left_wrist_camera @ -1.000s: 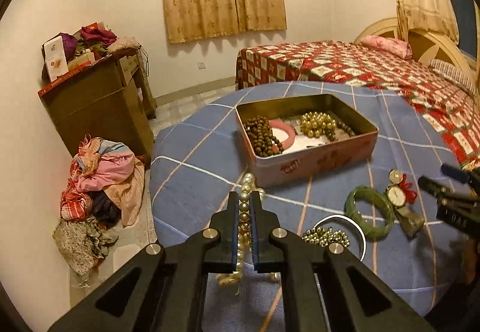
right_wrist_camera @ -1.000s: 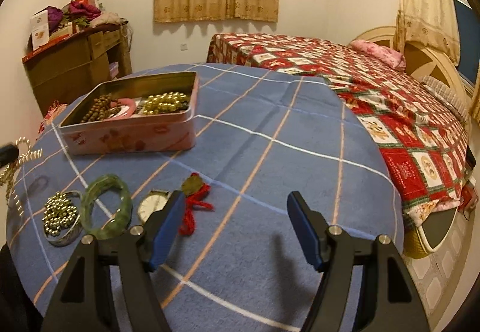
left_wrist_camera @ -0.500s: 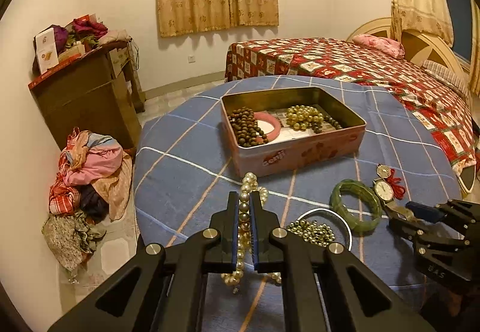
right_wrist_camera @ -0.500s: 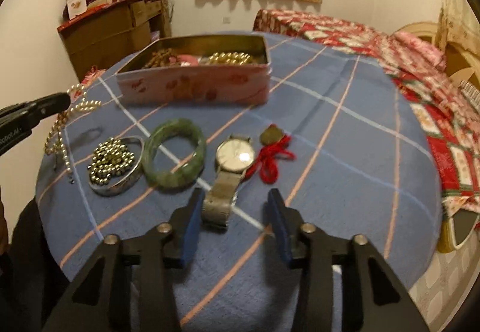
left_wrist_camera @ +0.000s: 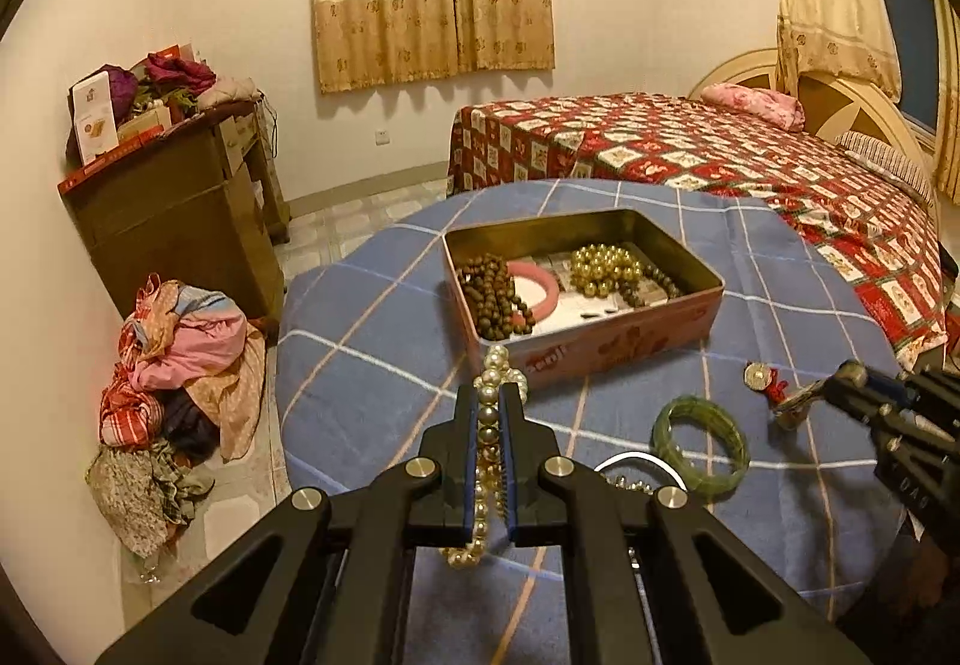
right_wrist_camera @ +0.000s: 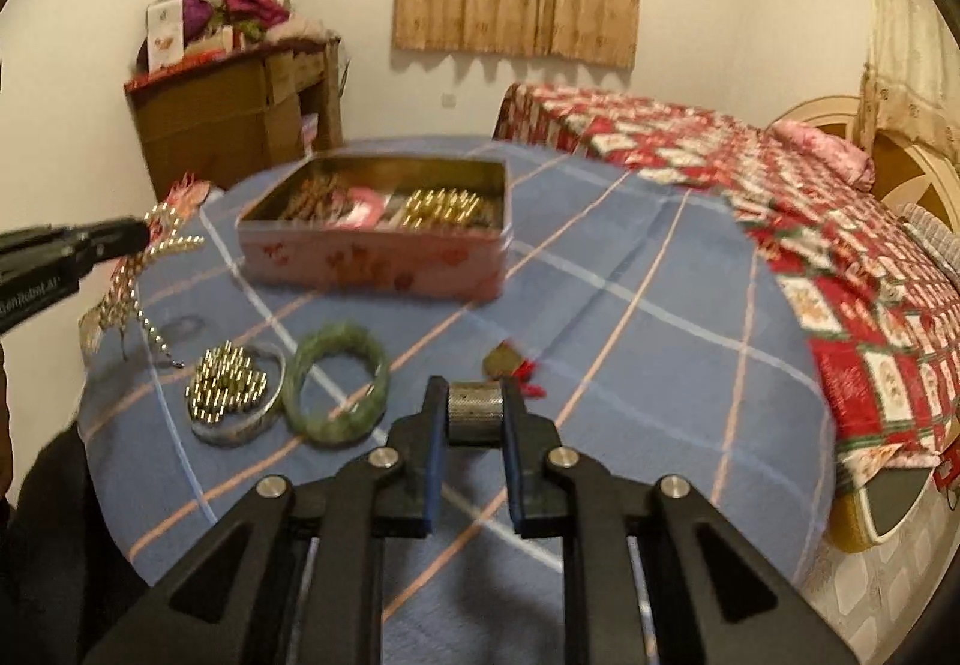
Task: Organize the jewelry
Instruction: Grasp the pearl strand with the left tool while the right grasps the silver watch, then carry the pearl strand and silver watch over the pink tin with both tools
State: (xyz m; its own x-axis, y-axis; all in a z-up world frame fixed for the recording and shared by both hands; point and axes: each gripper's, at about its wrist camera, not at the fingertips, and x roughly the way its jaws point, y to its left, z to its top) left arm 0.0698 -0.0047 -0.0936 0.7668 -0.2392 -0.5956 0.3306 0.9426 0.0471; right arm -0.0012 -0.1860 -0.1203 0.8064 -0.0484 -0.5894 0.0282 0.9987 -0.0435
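My left tongs (left_wrist_camera: 487,413) are pinching the pearl necklace (left_wrist_camera: 489,428), dangling it just before the pink tin (left_wrist_camera: 600,347). My right tongs (right_wrist_camera: 474,413) are closing on the watch's mesh band (right_wrist_camera: 475,413) above the surface (right_wrist_camera: 630,341).

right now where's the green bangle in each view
Left wrist: green bangle lies lower right on the blue cloth, right of the left tool.
Right wrist: it lies lower left, left of the right tool.
Shared landmark: pink tin behind it.
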